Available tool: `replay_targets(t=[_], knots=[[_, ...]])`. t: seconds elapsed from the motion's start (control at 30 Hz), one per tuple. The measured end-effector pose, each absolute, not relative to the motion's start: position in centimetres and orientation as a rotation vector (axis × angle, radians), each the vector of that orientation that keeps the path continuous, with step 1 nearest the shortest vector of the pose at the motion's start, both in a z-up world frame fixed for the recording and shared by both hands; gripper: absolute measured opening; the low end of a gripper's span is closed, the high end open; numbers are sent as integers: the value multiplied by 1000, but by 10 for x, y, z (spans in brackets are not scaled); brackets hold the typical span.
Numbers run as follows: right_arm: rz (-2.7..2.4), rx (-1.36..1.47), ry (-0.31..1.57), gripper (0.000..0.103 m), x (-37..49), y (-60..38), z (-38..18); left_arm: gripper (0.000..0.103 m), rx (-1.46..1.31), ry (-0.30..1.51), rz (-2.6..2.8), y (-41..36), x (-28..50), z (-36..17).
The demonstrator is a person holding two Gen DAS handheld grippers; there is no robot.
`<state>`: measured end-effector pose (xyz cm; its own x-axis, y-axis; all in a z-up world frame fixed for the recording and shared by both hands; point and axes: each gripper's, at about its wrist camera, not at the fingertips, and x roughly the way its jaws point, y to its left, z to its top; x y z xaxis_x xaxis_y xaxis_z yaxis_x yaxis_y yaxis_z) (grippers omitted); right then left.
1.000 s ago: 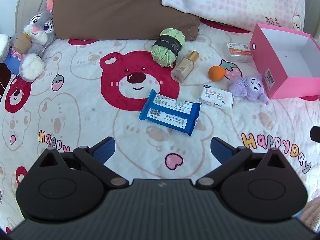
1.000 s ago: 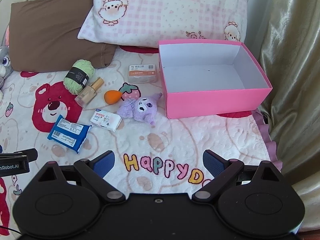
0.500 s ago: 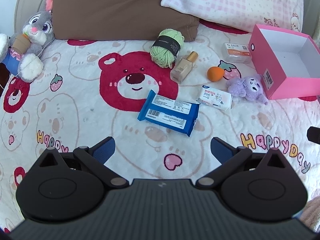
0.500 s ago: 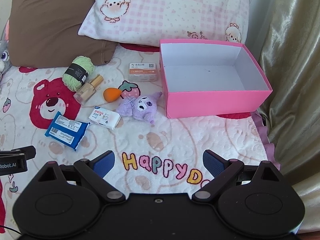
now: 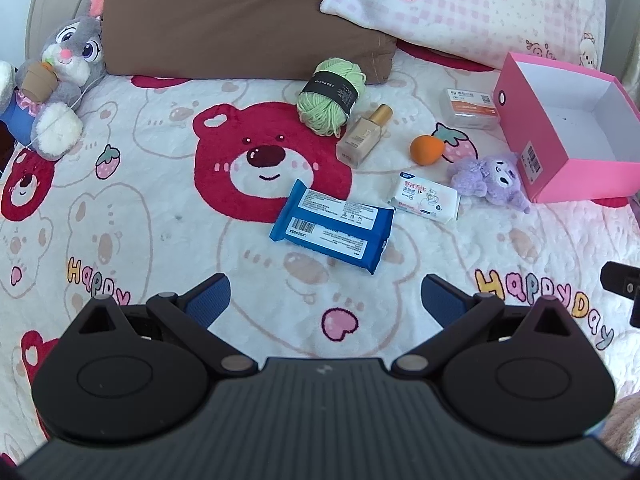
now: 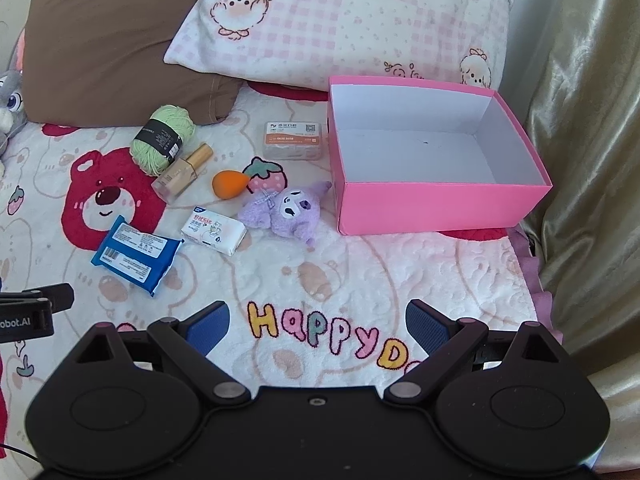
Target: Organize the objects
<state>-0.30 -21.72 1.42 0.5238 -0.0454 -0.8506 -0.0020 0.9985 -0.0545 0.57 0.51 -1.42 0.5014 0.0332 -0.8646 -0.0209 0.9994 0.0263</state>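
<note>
From the left wrist view, the left tool (image 5: 324, 294) hangs with its blue pads spread wide and nothing between them, above the bed's bear-print blanket (image 5: 120, 216); against half a second ago the scattered things sit a touch lower and nearer in the picture, so the tool has only eased forward and nothing has been picked up. The blue wipes pack (image 5: 331, 225) lies just ahead of it, with the white tissue pack (image 5: 424, 197), purple plush (image 5: 490, 176), orange sponge (image 5: 427, 150), foundation bottle (image 5: 362, 136), green yarn ball (image 5: 331, 96) and small clear case (image 5: 470, 108) beyond, all outside the pink box (image 5: 520, 148). A grey bunny toy (image 5: 60, 84) leans by the brown pillow (image 5: 240, 16). From the right wrist view, the right tool (image 6: 318, 324) is likewise parted and empty, near the "Happy Day" lettering; the pink box (image 6: 440, 204) stands empty, so I judge the sorting is not begun. A checked pillow (image 6: 340, 20) and gold curtain (image 6: 592, 120) close the room.
</note>
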Motion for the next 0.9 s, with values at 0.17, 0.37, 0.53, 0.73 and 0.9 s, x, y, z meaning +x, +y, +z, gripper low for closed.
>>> replay_targets(t=[0.17,0.37,0.53,0.73,0.9], knots=[[-40,-51,1030,97,-2,-220,10,103,6,1063,23,7,6,-16],[-38,-52,1029,97,-2,-220,10,103,-11,1071,-3,5,5,-17],[-38,-55,1031,97,-2,-219,10,103,9,1070,-5,4,5,-16],[-55,-67,1041,97,-1,-219,9,103,11,1088,-40,2,8,-17],[-72,-73,1047,97,1,-222,9,103,39,1082,-49,5,11,-13]])
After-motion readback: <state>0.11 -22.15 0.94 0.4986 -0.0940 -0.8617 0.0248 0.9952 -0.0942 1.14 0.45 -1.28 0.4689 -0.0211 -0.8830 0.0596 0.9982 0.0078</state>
